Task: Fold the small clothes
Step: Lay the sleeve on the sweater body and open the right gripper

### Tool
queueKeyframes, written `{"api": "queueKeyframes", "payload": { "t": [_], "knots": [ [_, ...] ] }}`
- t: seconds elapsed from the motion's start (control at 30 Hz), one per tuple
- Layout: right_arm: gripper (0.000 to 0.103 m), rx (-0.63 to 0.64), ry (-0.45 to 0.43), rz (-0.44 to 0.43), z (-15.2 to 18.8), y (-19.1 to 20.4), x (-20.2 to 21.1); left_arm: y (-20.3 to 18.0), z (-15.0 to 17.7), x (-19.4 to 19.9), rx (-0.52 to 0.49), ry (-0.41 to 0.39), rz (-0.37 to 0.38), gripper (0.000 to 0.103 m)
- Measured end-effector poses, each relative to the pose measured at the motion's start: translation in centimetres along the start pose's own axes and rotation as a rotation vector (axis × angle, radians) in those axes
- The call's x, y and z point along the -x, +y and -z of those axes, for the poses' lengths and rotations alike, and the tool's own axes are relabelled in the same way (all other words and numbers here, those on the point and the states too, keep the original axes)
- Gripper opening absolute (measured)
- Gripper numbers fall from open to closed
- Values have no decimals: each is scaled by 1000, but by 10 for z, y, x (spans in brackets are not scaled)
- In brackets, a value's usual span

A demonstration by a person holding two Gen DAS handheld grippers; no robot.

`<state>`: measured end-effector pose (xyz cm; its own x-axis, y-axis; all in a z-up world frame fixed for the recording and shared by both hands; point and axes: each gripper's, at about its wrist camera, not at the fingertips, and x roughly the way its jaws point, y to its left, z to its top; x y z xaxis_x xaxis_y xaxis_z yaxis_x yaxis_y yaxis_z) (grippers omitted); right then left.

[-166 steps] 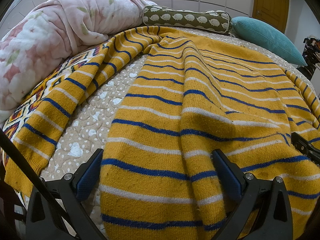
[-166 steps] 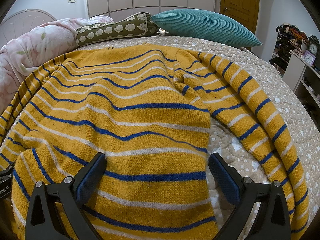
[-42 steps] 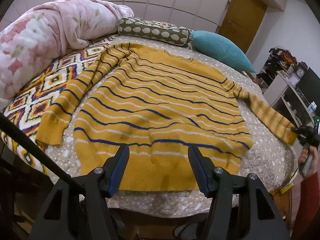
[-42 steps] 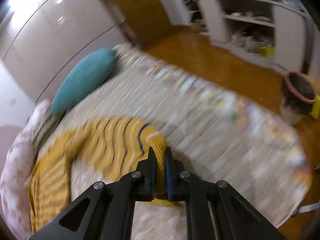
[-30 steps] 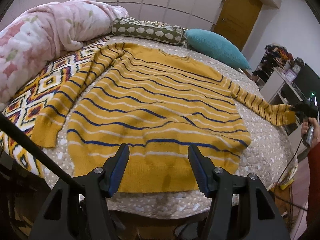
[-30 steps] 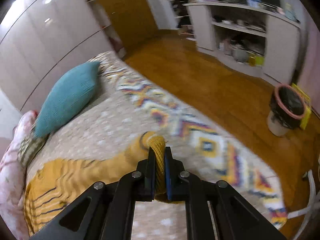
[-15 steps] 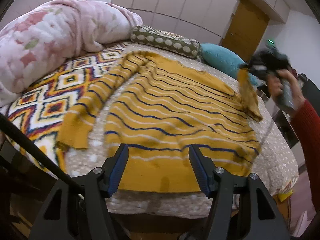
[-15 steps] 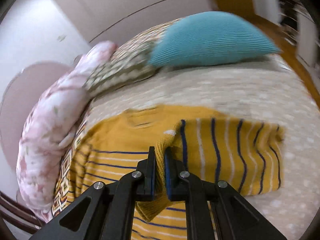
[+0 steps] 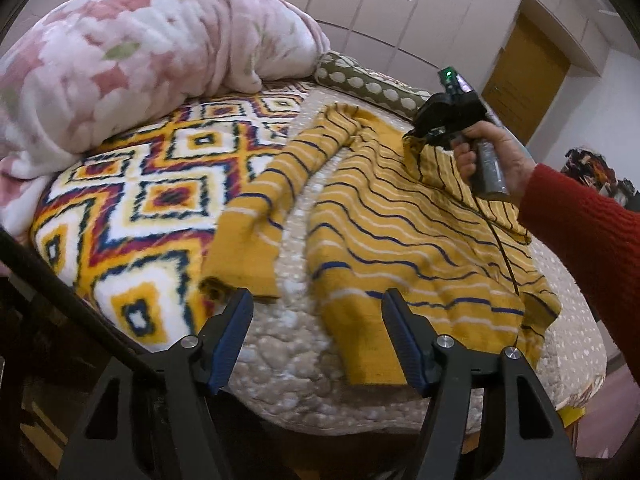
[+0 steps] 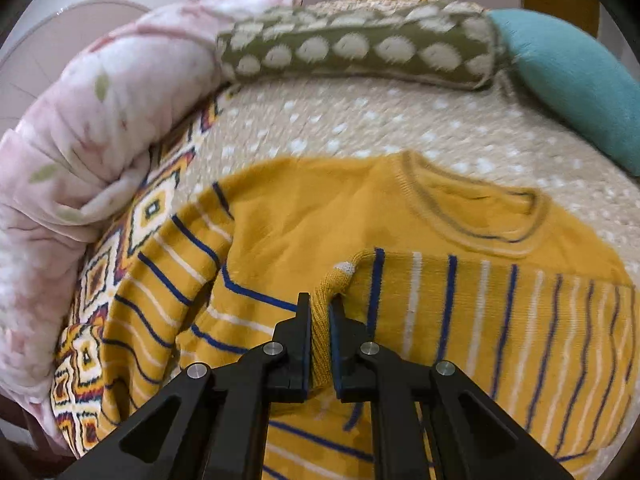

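Observation:
A mustard sweater [image 9: 400,220] with blue and white stripes lies flat on the bed, neckline at the far end [image 10: 472,208]. My right gripper [image 10: 320,304] is shut on the cuff [image 10: 320,340] of its right sleeve [image 10: 480,304], which is folded across the chest. In the left wrist view the right gripper [image 9: 416,136] hangs over the sweater's upper part. My left gripper [image 9: 317,300] hovers over the near bed edge, between the left sleeve's cuff [image 9: 244,264] and the hem [image 9: 360,320]. Its jaws are opening with nothing between them.
A pink floral duvet [image 9: 120,60] is piled at the left, on a diamond-patterned blanket [image 9: 140,200]. An olive bolster [image 10: 360,52] and a teal pillow [image 10: 568,76] lie at the head. A hand in a red sleeve [image 9: 580,240] reaches in from the right.
The right gripper swung the right sleeve from beyond the bed's right side over onto the sweater's chest. The left gripper drifted left toward the left sleeve, jaws slightly wider.

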<state>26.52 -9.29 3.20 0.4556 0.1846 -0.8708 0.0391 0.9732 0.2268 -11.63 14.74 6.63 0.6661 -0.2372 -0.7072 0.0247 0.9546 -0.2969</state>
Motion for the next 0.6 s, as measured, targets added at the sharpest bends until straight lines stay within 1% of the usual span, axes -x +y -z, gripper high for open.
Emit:
{"api": "queueKeyframes", "payload": {
  "t": [0.1, 0.13, 0.2, 0.27, 0.4, 0.53, 0.6],
  "knots": [
    [15, -12, 24, -5, -5, 4, -13, 6, 0, 3, 19, -8, -4, 66],
    [16, -17, 19, -13, -4, 6, -12, 7, 0, 4, 24, -9, -6, 66],
    [22, -41, 6, -47, -7, 7, -8, 10, 0, 6, 34, -12, -12, 66],
    [23, -64, -12, -99, -10, 7, 1, 11, 0, 7, 39, -15, -16, 66],
    [25, -39, -45, -113, -15, 17, 19, 14, 1, 13, 59, -21, -20, 66],
    [30, 33, -58, -119, 4, 35, 39, 28, 0, 22, 92, -38, -57, 66],
    [30, 104, -32, -165, 29, 52, 48, 43, -1, 32, 124, -65, -104, 66]
  ]
}}
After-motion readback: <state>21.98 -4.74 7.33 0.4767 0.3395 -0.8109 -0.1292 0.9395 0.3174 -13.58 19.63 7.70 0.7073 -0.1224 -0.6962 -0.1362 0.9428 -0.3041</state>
